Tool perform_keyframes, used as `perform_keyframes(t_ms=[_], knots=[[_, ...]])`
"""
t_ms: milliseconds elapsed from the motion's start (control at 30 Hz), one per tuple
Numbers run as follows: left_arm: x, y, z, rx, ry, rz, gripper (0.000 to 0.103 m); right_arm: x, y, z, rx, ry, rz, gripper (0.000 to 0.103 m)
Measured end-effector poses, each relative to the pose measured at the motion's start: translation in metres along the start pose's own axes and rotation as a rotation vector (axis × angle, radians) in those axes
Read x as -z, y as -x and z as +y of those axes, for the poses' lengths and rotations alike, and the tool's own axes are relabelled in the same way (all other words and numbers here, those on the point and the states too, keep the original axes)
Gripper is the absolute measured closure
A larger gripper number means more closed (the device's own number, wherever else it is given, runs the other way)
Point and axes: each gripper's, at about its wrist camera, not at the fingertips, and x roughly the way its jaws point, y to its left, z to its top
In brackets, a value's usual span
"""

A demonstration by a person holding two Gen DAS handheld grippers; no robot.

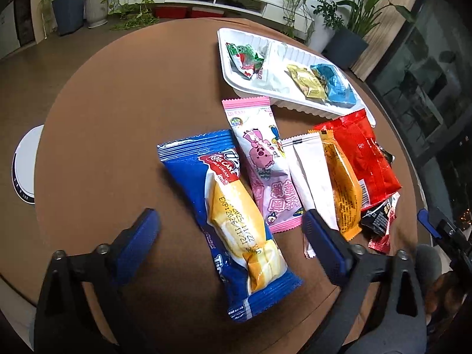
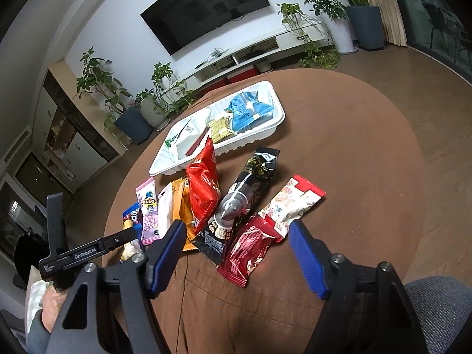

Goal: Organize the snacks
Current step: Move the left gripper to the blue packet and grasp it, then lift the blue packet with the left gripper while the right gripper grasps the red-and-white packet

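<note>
My left gripper point(image 1: 231, 221) is open, its fingers straddling a blue roll-cake packet point(image 1: 227, 221) lying on the brown round table point(image 1: 112, 103). Beside it lie a pink packet point(image 1: 262, 162), a white packet point(image 1: 312, 177), an orange packet point(image 1: 342, 185) and a red packet point(image 1: 365, 159). A white tray point(image 1: 236, 76) at the back holds several small wrapped snacks. My right gripper point(image 2: 237, 233) is open above a dark red packet point(image 2: 247, 250), with a black packet point(image 2: 244, 194) and a red-and-white packet point(image 2: 292, 203) just ahead. The tray also shows in the right wrist view point(image 2: 165, 159).
The table edge curves close on the left, with a white round object point(image 1: 25, 165) below it. Potted plants point(image 2: 132, 112) and a low white TV cabinet point(image 2: 250, 56) stand beyond the table. The left gripper's body point(image 2: 73, 253) is beside the right gripper's left finger.
</note>
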Motion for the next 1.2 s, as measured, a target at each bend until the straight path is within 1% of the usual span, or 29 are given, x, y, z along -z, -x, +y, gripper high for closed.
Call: perform_keyframes(t_ms=[33,100,167,233,267,300,400,467,600,700,867,933,1000,1133,1200], knots=[[-0.001,-0.003,0.001,0.002,0.002,0.003,0.016,0.0,0.0,0.0,0.003,-0.001,-0.001,0.03],[-0.002,-0.006,0.002,0.016,0.005,0.01,0.028,0.0,0.001,-0.002,0.005,-0.005,-0.001,0.031],[-0.005,-0.008,0.002,0.014,-0.003,0.01,0.029,0.0,0.002,-0.003,0.006,-0.006,0.001,0.031],[-0.006,-0.009,0.002,0.015,-0.011,0.013,0.034,0.0,0.001,-0.004,0.007,-0.008,0.003,0.031],[-0.007,-0.01,0.002,0.017,-0.017,0.017,0.04,0.0,0.001,-0.004,0.006,-0.008,0.005,0.032],[-0.008,-0.011,0.002,0.019,-0.023,0.021,0.048,0.0,0.001,-0.003,0.007,-0.007,0.005,0.032],[-0.009,-0.011,0.003,0.009,-0.056,0.033,0.059,0.0,0.001,-0.002,0.014,0.002,0.005,0.032],[-0.01,-0.012,0.002,-0.003,-0.084,0.042,0.064,-0.001,0.001,-0.001,0.015,0.005,0.004,0.032],[-0.01,-0.014,-0.001,-0.022,-0.137,0.06,0.067,0.0,0.001,0.0,0.024,0.013,0.005,0.033],[-0.015,-0.02,-0.01,-0.064,-0.211,0.098,0.067,0.001,0.0,0.003,0.033,0.021,0.01,0.033],[-0.018,-0.022,-0.009,-0.063,-0.207,0.086,0.067,0.0,0.001,0.007,0.054,0.046,0.012,0.035],[-0.016,-0.021,-0.007,-0.056,-0.206,0.08,0.071,-0.002,0.002,0.007,0.064,0.054,0.014,0.036],[-0.015,-0.017,-0.003,-0.03,-0.195,0.078,0.076,-0.003,0.001,0.006,0.07,0.057,0.022,0.038],[-0.01,-0.012,0.001,0.01,-0.181,0.076,0.077,-0.006,-0.003,0.005,0.062,0.05,0.046,0.044],[-0.007,-0.01,0.001,0.022,-0.18,0.075,0.077,-0.007,-0.006,0.005,0.066,0.046,0.069,0.045]])
